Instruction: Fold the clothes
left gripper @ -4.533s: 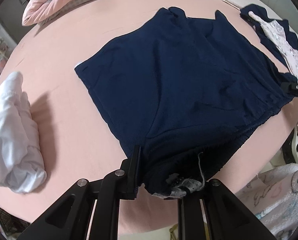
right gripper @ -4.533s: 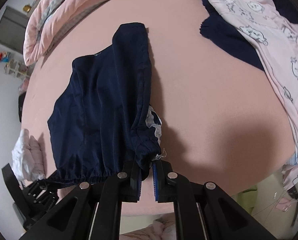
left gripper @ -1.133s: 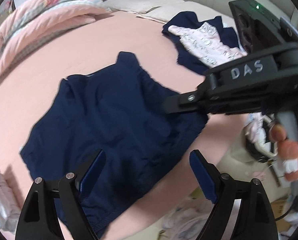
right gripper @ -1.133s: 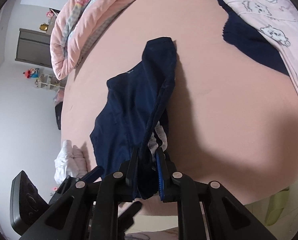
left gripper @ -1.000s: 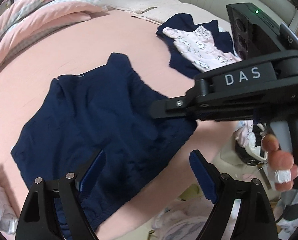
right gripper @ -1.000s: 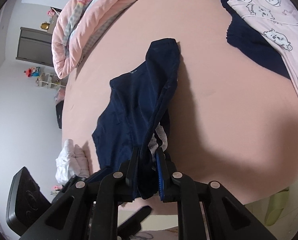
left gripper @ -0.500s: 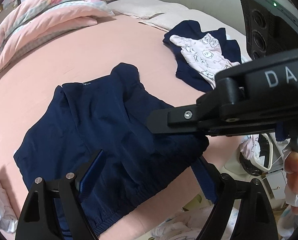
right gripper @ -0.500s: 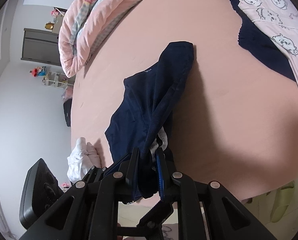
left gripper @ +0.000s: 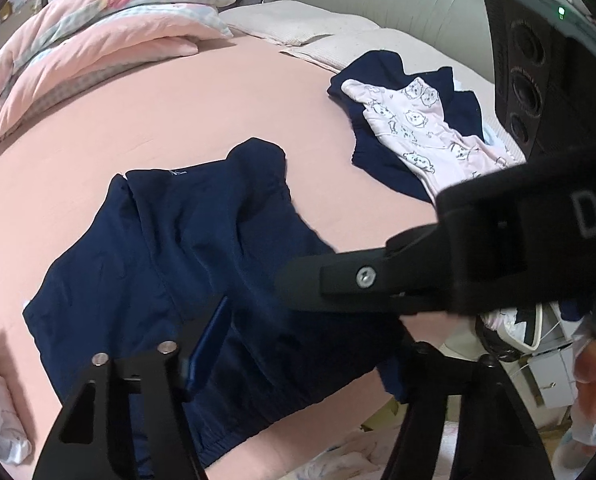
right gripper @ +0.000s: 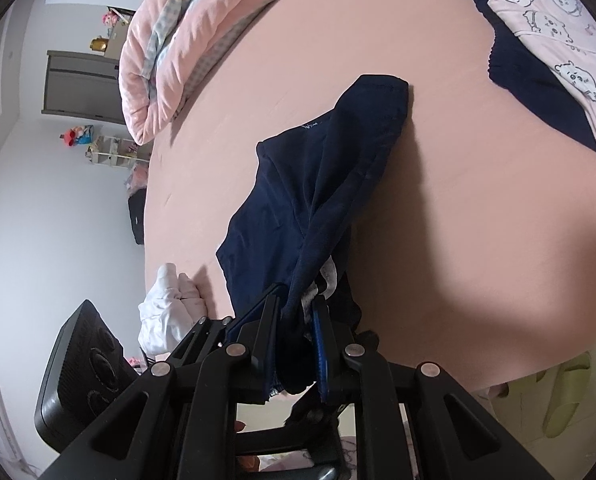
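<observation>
Navy shorts (left gripper: 185, 248) lie on the pink bed sheet (left gripper: 145, 128), their near right part lifted. My right gripper (right gripper: 298, 320) is shut on the shorts' waistband corner (right gripper: 318, 240) and holds it above the bed; it crosses the left wrist view as a black bar (left gripper: 378, 280). My left gripper (left gripper: 310, 344) is open, its fingers wide apart just above the shorts' waistband, holding nothing. Its right finger is partly hidden behind the right gripper.
A pink printed garment (left gripper: 426, 132) lies on a navy one (left gripper: 382, 160) at the far right. A folded pink quilt (left gripper: 97, 32) and pillows (left gripper: 298, 24) lie at the back. A white garment (right gripper: 169, 312) lies at the bed's left edge. The bed edge is near.
My left gripper has let go of the shorts and opened. My right gripper has lifted its corner and carried it leftward across the shorts.
</observation>
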A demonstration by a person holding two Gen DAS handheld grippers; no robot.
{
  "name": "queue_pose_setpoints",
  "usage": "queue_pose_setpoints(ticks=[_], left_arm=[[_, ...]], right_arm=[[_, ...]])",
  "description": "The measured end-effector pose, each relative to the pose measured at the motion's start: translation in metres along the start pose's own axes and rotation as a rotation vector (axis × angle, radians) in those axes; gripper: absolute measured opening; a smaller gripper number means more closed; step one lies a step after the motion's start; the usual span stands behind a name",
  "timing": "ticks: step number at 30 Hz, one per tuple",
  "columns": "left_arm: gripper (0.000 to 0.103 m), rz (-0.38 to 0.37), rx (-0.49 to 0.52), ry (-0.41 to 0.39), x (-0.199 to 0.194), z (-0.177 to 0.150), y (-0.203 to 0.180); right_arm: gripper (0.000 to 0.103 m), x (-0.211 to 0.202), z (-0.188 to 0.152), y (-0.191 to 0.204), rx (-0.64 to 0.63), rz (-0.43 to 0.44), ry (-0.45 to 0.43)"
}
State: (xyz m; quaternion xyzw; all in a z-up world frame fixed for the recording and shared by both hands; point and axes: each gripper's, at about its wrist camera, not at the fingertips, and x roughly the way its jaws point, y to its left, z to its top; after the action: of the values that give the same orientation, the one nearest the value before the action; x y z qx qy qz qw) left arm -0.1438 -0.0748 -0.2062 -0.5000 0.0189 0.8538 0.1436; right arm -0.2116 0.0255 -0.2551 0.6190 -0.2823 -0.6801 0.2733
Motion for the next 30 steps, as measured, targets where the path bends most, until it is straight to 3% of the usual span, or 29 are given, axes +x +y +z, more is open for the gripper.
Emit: queue_pose_setpoints(ticks=[9, 11, 13, 16, 27, 28, 30], left_arm=[[0.06, 0.012, -0.046, 0.062, 0.016, 0.0, 0.011], [0.053, -0.018, -0.066, 0.079, 0.02, 0.0, 0.015], [0.032, -0.033, -0.055, 0.069, 0.019, 0.0, 0.013], [0.024, -0.031, -0.03, 0.061, 0.018, 0.001, 0.009], [0.018, -0.048, -0.027, 0.046, 0.02, 0.002, 0.007], [0.018, -0.041, -0.031, 0.045, 0.02, 0.001, 0.008], [0.018, -0.032, -0.038, 0.042, 0.021, 0.002, 0.01]], right_arm=[[0.014, -0.001, 0.002, -0.004, 0.016, 0.004, -0.003], [0.014, -0.001, 0.002, -0.003, 0.012, 0.011, -0.002], [0.014, -0.001, 0.002, -0.003, 0.005, 0.014, 0.001], [0.014, 0.0, 0.005, -0.004, 0.009, 0.011, -0.002], [0.015, 0.002, 0.009, -0.013, 0.038, 0.029, 0.007], [0.018, 0.002, 0.01, -0.015, 0.046, 0.026, 0.009], [0.051, 0.003, 0.011, -0.018, 0.063, 0.019, 0.013]])
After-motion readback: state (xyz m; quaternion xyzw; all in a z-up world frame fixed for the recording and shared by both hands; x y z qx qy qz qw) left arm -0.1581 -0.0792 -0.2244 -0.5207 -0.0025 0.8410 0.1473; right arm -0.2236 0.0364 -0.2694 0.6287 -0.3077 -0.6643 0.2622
